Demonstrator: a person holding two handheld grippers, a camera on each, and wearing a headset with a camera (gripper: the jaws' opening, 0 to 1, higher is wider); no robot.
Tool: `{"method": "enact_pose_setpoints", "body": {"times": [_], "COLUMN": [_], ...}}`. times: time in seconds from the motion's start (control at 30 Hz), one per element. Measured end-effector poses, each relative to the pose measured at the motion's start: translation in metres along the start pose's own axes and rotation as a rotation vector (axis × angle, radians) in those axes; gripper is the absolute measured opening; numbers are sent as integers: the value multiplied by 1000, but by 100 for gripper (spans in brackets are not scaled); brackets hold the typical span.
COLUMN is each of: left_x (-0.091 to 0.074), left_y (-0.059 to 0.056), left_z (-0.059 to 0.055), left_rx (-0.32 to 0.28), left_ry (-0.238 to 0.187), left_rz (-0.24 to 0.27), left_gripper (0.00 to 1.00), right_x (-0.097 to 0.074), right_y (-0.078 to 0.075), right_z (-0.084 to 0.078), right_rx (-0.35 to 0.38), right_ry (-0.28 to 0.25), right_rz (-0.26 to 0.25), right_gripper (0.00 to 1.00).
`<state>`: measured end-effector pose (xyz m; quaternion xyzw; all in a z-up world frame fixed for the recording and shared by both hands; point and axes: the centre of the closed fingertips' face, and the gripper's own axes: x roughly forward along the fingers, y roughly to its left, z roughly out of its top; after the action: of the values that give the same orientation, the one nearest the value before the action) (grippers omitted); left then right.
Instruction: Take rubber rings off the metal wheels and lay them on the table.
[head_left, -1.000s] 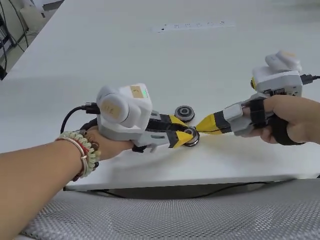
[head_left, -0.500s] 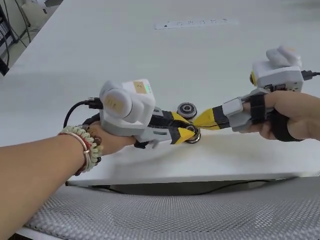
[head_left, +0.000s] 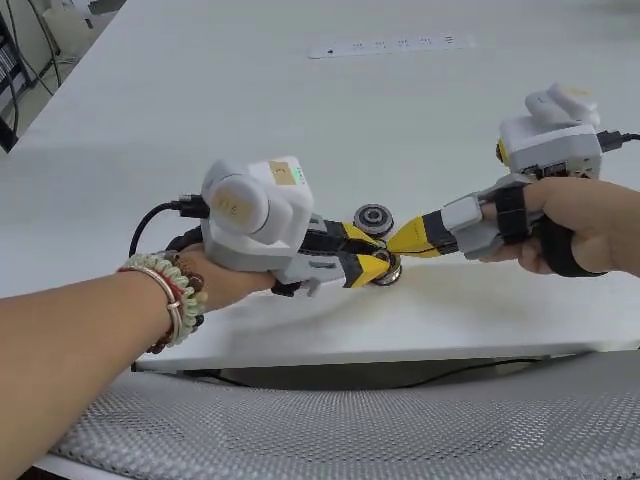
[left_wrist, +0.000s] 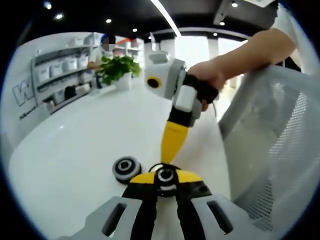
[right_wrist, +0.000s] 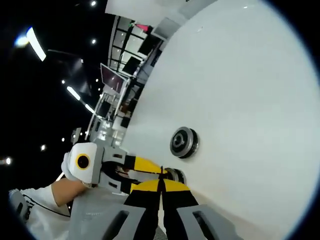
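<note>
The left gripper (head_left: 373, 256) lies low over the table (head_left: 300, 110), close to its near edge. Its jaws are clamped on a metal wheel (left_wrist: 165, 175), one jaw on each side of the rim. The right gripper (head_left: 394, 243) meets it tip to tip from the opposite side. Its jaws are pressed together, and in the left gripper view a thin black strand of the ring (left_wrist: 156, 165) sits at their tips, against the top of the clamped wheel. A second wheel (head_left: 373, 218) lies flat on the table just beyond both tips, on the side away from the near edge, touching neither gripper. It carries a dark band around its rim.
</note>
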<state>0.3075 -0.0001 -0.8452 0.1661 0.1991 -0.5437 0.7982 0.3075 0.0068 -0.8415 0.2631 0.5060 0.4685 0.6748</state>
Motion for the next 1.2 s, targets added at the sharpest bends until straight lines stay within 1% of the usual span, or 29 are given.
{"method": "enact_pose_setpoints", "body": {"times": [0.13, 0.17, 0.23, 0.3, 0.37, 0.43, 0.47, 0.53, 0.57, 0.63, 0.7, 0.77, 0.8, 0.83, 0.93, 0.97, 1.0, 1.13, 1.2], "left_x": [0, -1, -3, -5, -8, -11, -13, -16, -17, -19, -20, -21, -20, -20, -22, -24, -26, -34, -41], "left_y": [0, 0, -2, -3, -3, 0, 2, 5, 6, 7, 6, 7, 6, 4, 2, 1, 1, 2, 2], "left_z": [1, 2, 1, 2, 2, 6, 10, 14, 15, 19, 25, 29, 29, 28, 26, 27, 28, 41, 49], "left_rx": [-1, 3, 35, 44, 37, 25, 10, -5, -7, 9, 30, 27, 15, 12, 28, 34, 37, 30, 22], "left_ry": [32, 30, 50, 52, 50, 38, 18, -4, -8, -16, -23, -40, -44, -38, -16, -7, -8, -35, -62], "left_rz": [-3, -2, -5, -12, -22, -15, -6, 3, 5, 15, 18, 21, 15, 8, -7, -9, -10, -3, 7], "left_gripper": [14, 14, 14, 12, 9, 10, 12, 16, 18, 21, 27, 35, 39, 43, 48, 49, 51, 62, 66], "right_x": [0, 0, 0, -1, -1, -2, -2, -3, -3, -4, -5, -6, -6, -7, -7, -7, -8, -8, -8], "right_y": [-2, -2, -4, -4, -3, -3, -2, -3, -4, -5, -5, -4, -4, -4, -5, -3, -2, 3, 5], "right_z": [-1, -2, -2, -1, 0, 2, 3, 4, 4, 6, 8, 10, 10, 11, 13, 14, 15, 19, 21], "right_rx": [-4, -7, -18, -21, -21, -26, -28, -41, -47, -51, -55, -57, -58, -60, -67, -69, -72, -88, -113], "right_ry": [7, 10, 12, 11, 7, 0, -3, -3, -2, -9, -17, -25, -27, -31, -41, -43, -46, -63, -72], "right_rz": [-10, -14, -28, -34, -32, -31, -32, -42, -46, -53, -57, -55, -54, -56, -64, -58, -53, -41, -39], "right_gripper": [0, 0, 0, 0, 0, 0, 0, 0, 0, 0, 0, 0, 0, 0, 0, 0, 0, 0, 0]}}
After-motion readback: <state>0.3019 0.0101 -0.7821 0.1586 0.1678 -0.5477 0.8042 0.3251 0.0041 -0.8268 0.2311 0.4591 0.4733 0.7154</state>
